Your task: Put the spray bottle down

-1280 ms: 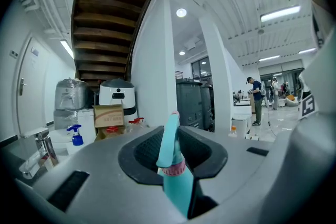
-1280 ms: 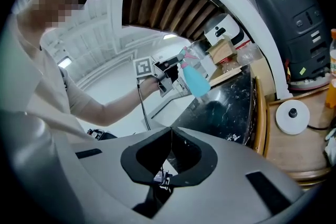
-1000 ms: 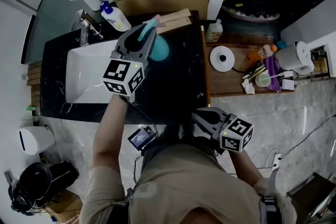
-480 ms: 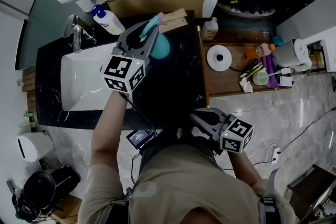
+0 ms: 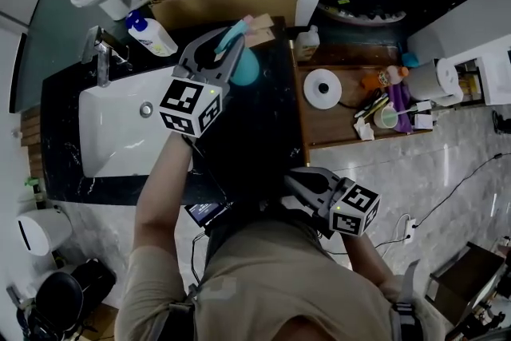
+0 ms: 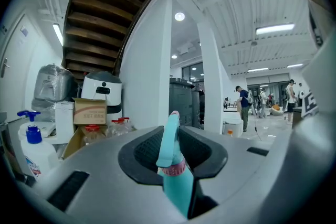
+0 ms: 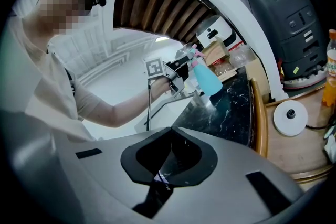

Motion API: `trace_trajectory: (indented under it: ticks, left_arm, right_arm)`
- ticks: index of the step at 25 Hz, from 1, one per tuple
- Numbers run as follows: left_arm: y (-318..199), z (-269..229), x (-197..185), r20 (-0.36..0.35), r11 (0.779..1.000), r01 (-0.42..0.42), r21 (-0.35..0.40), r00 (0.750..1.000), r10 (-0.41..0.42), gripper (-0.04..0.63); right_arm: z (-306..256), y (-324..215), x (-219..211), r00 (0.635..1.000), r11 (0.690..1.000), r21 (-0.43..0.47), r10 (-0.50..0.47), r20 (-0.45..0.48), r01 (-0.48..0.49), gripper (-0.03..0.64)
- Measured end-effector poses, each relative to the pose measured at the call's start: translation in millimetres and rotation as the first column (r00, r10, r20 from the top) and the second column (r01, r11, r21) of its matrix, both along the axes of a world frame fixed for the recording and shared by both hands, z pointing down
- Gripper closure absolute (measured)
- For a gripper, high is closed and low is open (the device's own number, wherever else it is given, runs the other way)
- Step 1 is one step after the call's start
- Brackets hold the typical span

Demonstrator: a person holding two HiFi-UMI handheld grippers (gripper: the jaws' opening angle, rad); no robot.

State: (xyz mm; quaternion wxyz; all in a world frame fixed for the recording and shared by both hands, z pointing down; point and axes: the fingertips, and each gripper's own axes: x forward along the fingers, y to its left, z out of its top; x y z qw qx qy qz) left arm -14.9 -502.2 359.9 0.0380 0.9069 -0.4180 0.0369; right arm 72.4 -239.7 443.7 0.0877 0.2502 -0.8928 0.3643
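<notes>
Left tongs (image 5: 227, 40) carried the bottle (image 5: 243, 68) over the dark tabletop (image 5: 263, 124), beside the sink (image 5: 120, 124).
They were clenched on its thin neck under the trigger head, the surest hold. The right tongs (image 5: 299, 181) were closed and empty. The teal plastic body looked light and smooth, and likely to tip on its base unless set down upright.

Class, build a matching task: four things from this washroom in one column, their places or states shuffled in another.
1 turquoise plastic spray bottle
2 white pump bottle with blue cap
3 white round roll
4 right hand-held gripper

A on the brown wooden shelf
B shut, empty
C gripped by the left hand-held gripper
D beside the metal tap

Pairs: 1-C, 2-D, 3-A, 4-B
</notes>
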Motion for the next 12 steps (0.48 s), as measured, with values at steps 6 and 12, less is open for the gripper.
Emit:
trace_trajectory:
  ticks: [6,12]
  left_arm:
    - [-7.3,6.1,10.5,0.005,1.000,-0.027,-0.001,1.000,0.027,0.503]
    - [-12.5,8.3,20.4,0.006,0.999,-0.048,0.011,0.999,0.048,0.503]
  right_arm:
    - [3.4,-3.0,5.5,0.999,0.999,-0.017,0.030,-0.015,-0.030,0.595]
    - [2.1,-5.3,7.0,0.999,0.999,-0.016,0.042,-0.018,-0.042,0.595]
